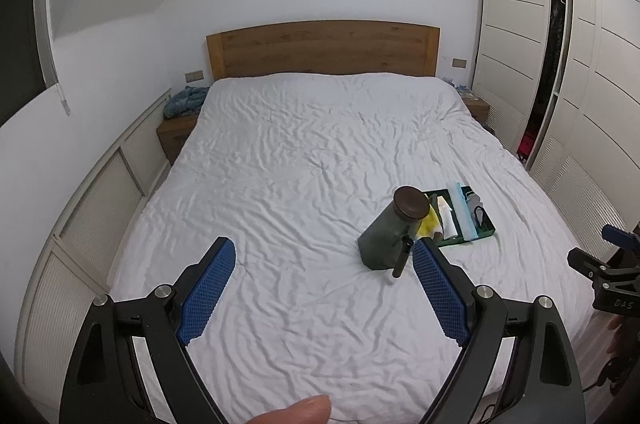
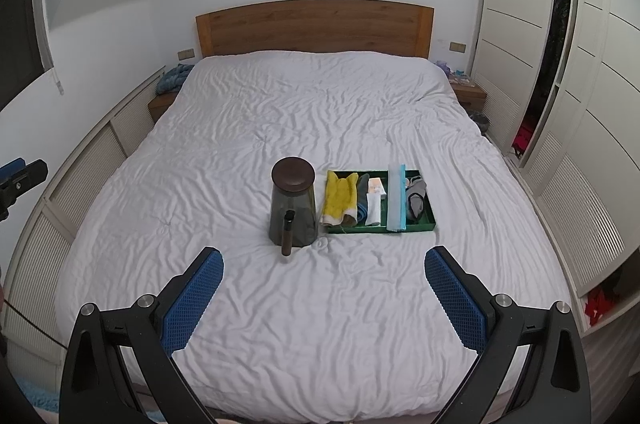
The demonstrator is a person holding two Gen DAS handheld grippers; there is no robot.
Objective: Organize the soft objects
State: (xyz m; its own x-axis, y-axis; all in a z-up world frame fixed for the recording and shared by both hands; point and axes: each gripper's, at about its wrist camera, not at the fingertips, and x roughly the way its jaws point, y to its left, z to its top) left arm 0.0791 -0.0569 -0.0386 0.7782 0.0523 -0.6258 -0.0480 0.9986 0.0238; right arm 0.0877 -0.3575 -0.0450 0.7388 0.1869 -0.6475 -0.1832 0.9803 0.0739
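A green tray [image 2: 431, 212] [image 1: 489, 229] lies on the white bed [image 2: 320, 112]. It holds a yellow cloth [image 2: 340, 196], a dark folded cloth, a white item and a grey soft item [image 2: 416, 200], with a pale blue divider strip [image 2: 397, 198] between them. A dark smoky jug [image 2: 293, 208] [image 1: 386, 232] with a brown lid stands just left of the tray. My right gripper [image 2: 323, 258] hangs open above the sheet in front of both. My left gripper [image 1: 323, 248] is open too, with the jug's handle close to its right finger.
A wooden headboard [image 2: 316, 24] stands at the far end. Nightstands flank the bed; the left one [image 1: 176, 128] carries a blue cloth. White wardrobes [image 2: 580, 104] line the right side and slatted panels [image 1: 92, 208] the left. A fingertip [image 1: 296, 410] shows at the bottom edge.
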